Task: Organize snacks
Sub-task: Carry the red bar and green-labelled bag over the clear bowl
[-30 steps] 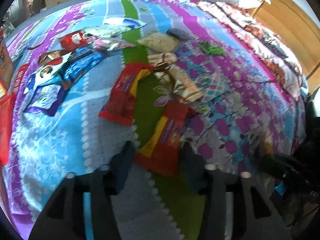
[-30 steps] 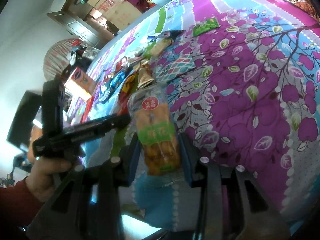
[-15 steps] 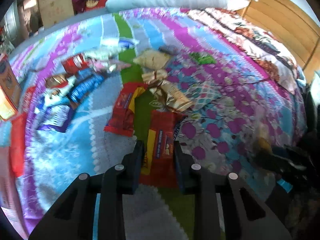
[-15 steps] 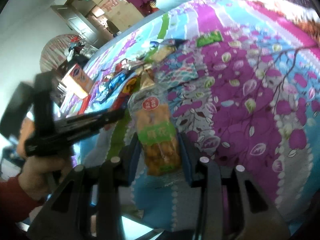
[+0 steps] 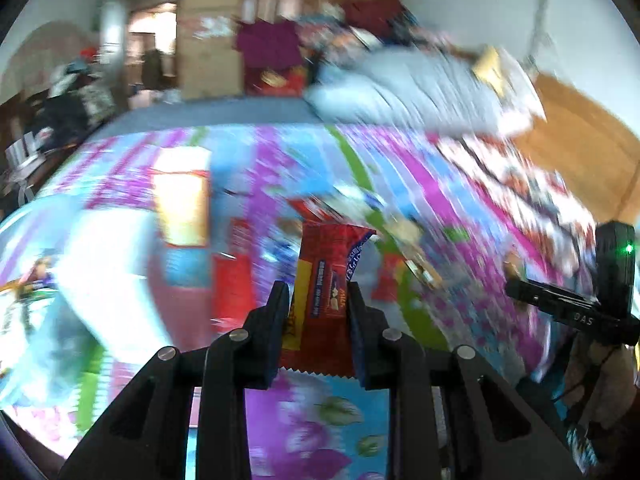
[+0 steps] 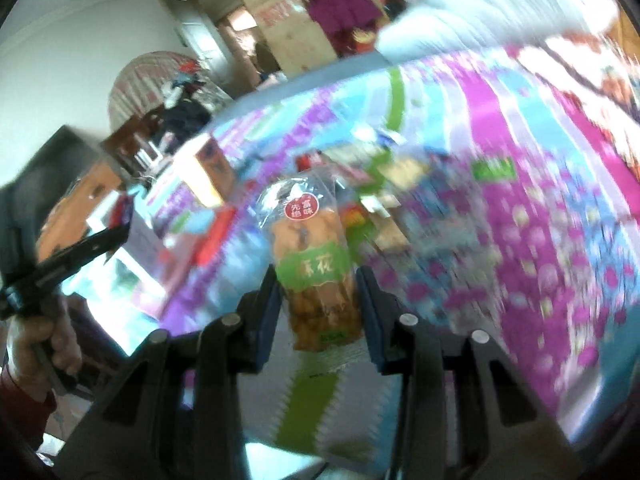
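Left gripper (image 5: 318, 300) — jaws drawn in narrow, clamped on a red snack packet (image 5: 328, 276) with a yellow stripe and a zigzag cut end. The packet stands up between the dark pads, clear of the bedspread (image 5: 312, 420) below; its far end pokes out past the fingertips.

Right gripper (image 6: 318, 284) — pads pressed on both sides of a clear bag of fried golden snacks (image 6: 314, 268), green label band, round red sticker near the top. The bag is held above the cover.

Beyond both grippers' tips: a loose scatter of other packets (image 5: 236, 280) on the purple, blue and green bedspread, too blurred to name singly. An orange-and-white box (image 5: 182, 196) lies further out, left of the left gripper's line. A grey pillow (image 5: 404, 92) sits at the far end of the bed.

In the right wrist view the left hand (image 6: 40, 340), red sleeve, grips its tool far to the left.
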A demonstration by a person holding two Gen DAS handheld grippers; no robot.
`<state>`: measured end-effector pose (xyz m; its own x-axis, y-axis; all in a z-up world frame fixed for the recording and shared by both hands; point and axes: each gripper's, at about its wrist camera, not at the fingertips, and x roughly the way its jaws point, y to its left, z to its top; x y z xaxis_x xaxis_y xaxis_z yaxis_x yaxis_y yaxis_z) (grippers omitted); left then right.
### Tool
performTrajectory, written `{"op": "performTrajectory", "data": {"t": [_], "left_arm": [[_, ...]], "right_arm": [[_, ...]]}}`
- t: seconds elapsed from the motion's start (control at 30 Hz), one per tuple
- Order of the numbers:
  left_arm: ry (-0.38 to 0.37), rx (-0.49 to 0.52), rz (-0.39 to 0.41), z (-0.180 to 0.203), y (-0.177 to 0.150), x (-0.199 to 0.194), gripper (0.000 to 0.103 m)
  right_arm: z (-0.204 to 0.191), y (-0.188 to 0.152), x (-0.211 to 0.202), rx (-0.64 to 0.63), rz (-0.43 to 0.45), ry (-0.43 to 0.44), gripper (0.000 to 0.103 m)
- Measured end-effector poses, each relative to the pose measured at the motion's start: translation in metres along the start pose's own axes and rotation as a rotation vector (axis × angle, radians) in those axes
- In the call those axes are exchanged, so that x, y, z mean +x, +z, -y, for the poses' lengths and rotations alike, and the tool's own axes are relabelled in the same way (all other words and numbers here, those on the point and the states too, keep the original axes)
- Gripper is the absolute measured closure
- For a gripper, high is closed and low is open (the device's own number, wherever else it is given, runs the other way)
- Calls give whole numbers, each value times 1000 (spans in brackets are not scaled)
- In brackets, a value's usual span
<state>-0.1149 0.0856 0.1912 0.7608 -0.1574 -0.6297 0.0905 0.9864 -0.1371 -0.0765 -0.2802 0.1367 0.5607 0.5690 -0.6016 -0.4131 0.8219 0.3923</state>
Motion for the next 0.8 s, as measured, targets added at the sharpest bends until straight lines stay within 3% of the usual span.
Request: {"op": "performTrajectory", "data": {"t": [0.2,0.3,0.5,0.8], "left_arm": [[109,-113,105,-79,22,-45,75],[153,-144,136,-112,28,-64,75],[253,-202,190,-185,42,-106,75],[362,-296,206,-269,51,-140,75]], "right_arm": [[-88,66,11,-150,56,99,65],[-154,92,28,-243,51,177,65],[-275,114,70,-328,12,366,65],[-412,131,117,-407,-55,531,65]]}}
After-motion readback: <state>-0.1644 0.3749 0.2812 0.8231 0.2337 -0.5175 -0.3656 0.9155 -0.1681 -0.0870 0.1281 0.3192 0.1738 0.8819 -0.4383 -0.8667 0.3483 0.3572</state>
